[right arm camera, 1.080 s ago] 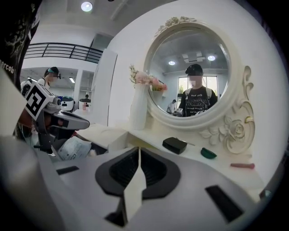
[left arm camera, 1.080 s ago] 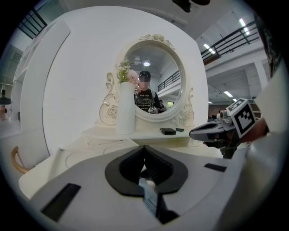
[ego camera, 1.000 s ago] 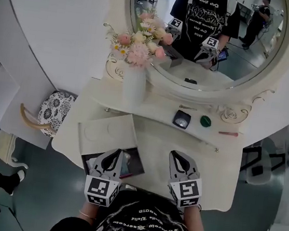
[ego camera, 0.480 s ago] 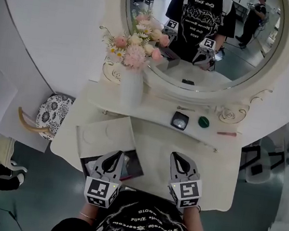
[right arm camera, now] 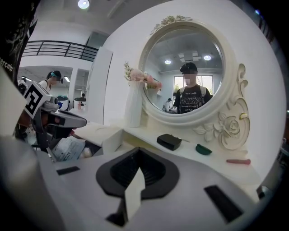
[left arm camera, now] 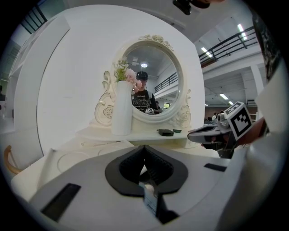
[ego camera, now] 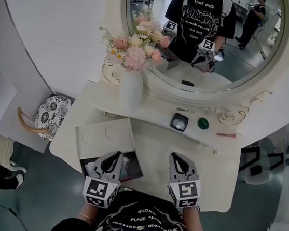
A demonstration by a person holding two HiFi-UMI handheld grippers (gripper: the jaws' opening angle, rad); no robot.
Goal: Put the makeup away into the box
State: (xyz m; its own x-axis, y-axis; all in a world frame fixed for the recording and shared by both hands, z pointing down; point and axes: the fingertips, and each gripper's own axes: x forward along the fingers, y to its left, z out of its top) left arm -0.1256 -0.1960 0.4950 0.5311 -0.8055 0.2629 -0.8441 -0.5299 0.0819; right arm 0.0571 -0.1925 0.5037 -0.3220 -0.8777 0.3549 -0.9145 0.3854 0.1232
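Jaws pressed together and empty on both the left gripper [ego camera: 113, 158] and right gripper [ego camera: 177, 160], the black compact [ego camera: 180, 121] sits well ahead of the right one (the open box [ego camera: 105, 136] is under the left), so reaching without spreading could shove it.

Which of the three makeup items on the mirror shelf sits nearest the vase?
The black square compact; the small green piece and the pink stick lie farther right.

The left tool [ego camera: 113, 158] hovers over the open box [ego camera: 105, 134], the right tool [ego camera: 177, 161] beside it above the table [ego camera: 154, 140].
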